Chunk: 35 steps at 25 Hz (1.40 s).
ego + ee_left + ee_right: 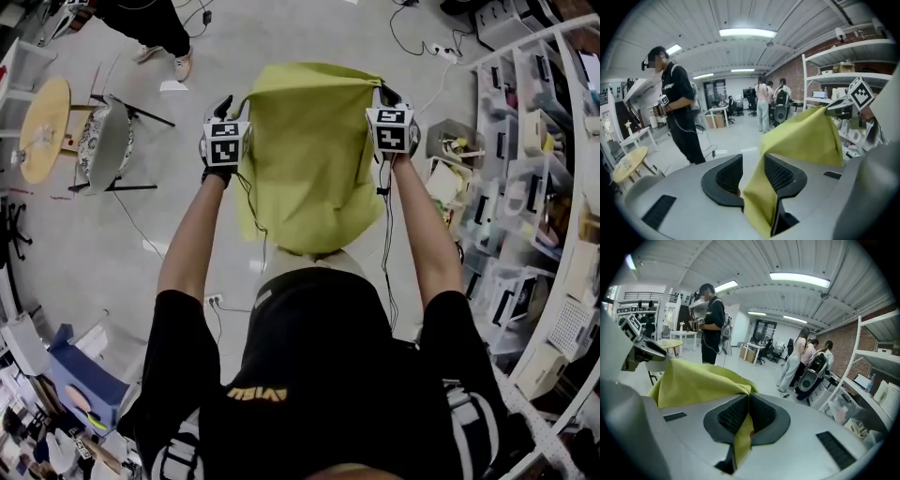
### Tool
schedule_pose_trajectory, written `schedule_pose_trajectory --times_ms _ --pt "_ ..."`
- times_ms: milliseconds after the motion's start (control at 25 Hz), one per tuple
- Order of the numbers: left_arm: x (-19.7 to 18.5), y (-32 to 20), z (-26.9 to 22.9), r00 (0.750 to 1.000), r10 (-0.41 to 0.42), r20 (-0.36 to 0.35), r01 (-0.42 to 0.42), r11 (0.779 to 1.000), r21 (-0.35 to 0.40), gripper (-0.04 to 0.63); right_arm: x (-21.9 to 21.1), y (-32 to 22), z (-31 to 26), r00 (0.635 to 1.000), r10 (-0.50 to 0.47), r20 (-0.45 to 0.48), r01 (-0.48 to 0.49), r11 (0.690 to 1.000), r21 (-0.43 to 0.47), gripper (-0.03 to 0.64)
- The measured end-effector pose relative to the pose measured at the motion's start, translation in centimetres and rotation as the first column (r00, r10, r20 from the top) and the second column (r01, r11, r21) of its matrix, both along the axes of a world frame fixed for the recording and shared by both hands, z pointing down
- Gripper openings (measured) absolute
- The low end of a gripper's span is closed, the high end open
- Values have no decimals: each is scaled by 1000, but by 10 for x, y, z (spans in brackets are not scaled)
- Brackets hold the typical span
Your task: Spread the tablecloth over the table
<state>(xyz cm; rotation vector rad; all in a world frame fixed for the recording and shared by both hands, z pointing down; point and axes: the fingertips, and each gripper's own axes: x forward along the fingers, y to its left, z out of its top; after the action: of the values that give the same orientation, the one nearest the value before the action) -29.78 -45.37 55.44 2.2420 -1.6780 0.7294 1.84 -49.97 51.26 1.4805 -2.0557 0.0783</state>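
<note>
Brightly, evenly lit from long ceiling lamps. Soft sheen on the pale floor, with only faint shadows. Even, matte light on the tablecloth. Heavily bent by the wide lens in both gripper views: dark rounded corners, bowed shelves. Sharp in the middle, softer toward the edges and on distant people.

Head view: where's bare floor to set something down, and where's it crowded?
Bare floor between the chair and the cloth, and beyond the cloth's far edge. Crowded on the right: shelves, cables.
</note>
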Motion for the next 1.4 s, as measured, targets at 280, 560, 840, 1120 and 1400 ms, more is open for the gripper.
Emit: schedule_pose_trajectory --times_ms 280,560,840,1120,1400 --pt "-27 1 8 996 -87 -1 87 995 -40 175 -4 -16 41 999 7 -38 -13 984 -176 180" --pt "-33 31 24 998 -65 0 65 996 -59 175 6 -11 45 997 -3 -74 -11 981 -194 215" --pt "-46 121 72 998 -62 -27 58 991 -120 158 88 49 110 989 116 -88 -137 946 -294 213" --pt "-86 255 131 965 -241 -101 207 941 -267 126 160 175 199 928 372 27 -318 828 -462 170" --pt "-79 324 138 909 -382 -167 319 895 -313 101 168 230 274 790 546 281 -246 701 -669 90"
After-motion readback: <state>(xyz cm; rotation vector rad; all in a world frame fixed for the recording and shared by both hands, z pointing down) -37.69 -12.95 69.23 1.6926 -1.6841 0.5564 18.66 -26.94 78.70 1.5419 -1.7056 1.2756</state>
